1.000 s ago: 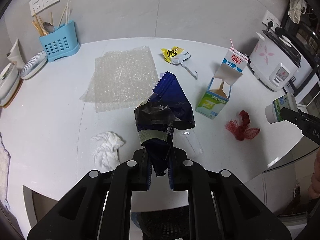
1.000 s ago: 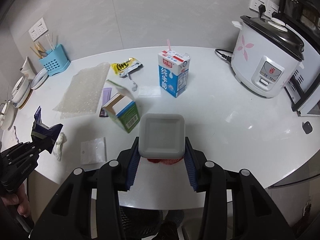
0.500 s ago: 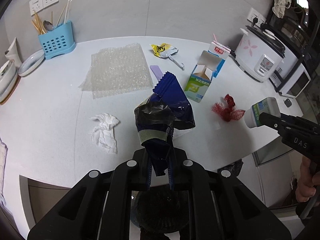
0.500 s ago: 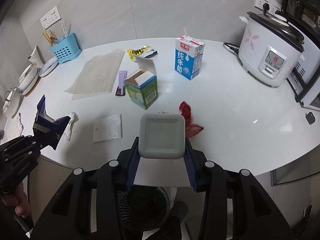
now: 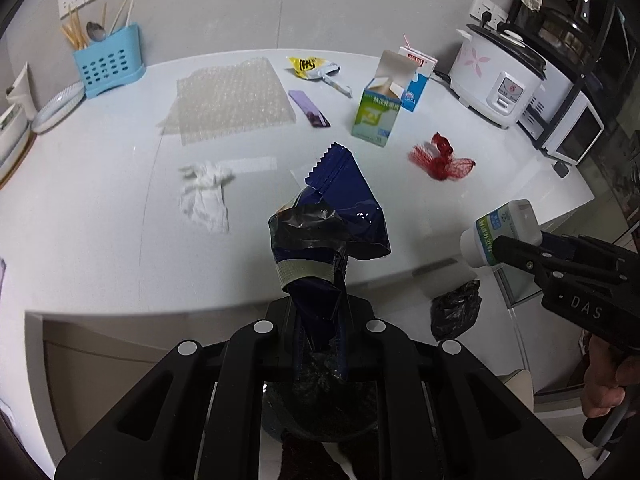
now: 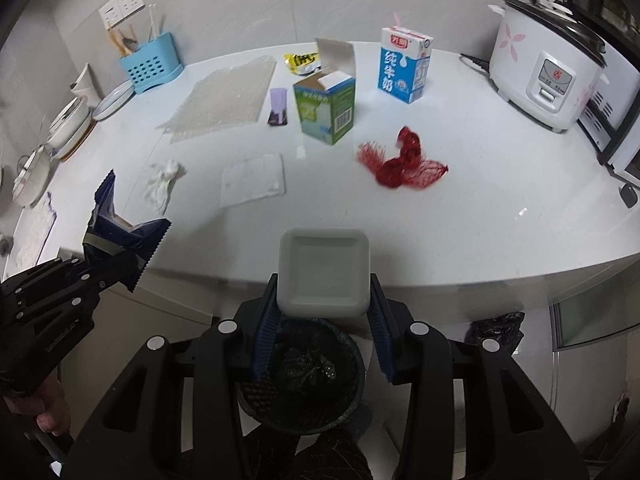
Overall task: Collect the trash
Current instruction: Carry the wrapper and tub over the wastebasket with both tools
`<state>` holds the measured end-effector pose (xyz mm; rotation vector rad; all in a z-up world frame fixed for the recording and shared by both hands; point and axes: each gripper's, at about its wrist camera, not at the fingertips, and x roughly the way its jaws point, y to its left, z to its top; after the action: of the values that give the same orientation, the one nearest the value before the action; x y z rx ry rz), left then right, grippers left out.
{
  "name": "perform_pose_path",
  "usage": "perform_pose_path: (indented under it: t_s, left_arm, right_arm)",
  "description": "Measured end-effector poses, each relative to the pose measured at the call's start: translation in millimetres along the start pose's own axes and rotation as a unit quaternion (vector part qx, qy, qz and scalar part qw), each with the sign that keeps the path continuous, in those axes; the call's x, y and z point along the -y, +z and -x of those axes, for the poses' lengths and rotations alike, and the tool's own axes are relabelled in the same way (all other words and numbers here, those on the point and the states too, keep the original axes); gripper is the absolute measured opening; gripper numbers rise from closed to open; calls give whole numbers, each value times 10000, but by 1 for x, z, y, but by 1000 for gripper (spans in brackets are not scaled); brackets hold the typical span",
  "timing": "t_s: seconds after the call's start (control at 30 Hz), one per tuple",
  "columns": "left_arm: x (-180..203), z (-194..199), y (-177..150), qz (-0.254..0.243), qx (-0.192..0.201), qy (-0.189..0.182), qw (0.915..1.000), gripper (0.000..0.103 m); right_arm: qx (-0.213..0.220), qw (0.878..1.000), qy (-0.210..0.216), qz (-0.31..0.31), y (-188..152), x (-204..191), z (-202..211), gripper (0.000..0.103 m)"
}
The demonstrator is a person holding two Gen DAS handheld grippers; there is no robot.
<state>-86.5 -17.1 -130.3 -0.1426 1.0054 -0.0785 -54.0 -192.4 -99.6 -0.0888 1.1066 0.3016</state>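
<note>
**Two pieces over the bin, most still out**

The left claw [image 5: 320, 320] pinches a blue wrapper [image 5: 340, 208]; the right claw [image 6: 323, 316] grips a white bottle [image 6: 323, 270]. Both hang above the bin [image 6: 300, 384]. The cartons, red net [image 6: 400, 160], tissue [image 6: 162, 180] and bubble wrap [image 6: 224, 96] remain on the counter [image 6: 480, 208].

Both handheld tools are matte black plastic. The left claw [image 5: 318, 344] has round silver screw heads on angular ribbed arms and dark blue ridged pads. The right claw [image 6: 322, 344] matches, with pale lettering along its body.
</note>
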Motion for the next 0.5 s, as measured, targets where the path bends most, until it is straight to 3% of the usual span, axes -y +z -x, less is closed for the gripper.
perform_pose_path:
  t_s: [0.23, 0.5]
  left_arm:
    - [16, -12, -52, 260, -143, 119, 9995, 12]
    - [20, -77, -121, 521, -578, 61, 9970, 12]
  right_arm:
    - [-141, 9987, 296, 394, -42, 4, -14, 40]
    - [-587, 9952, 407, 674, -106, 11, -79, 40]
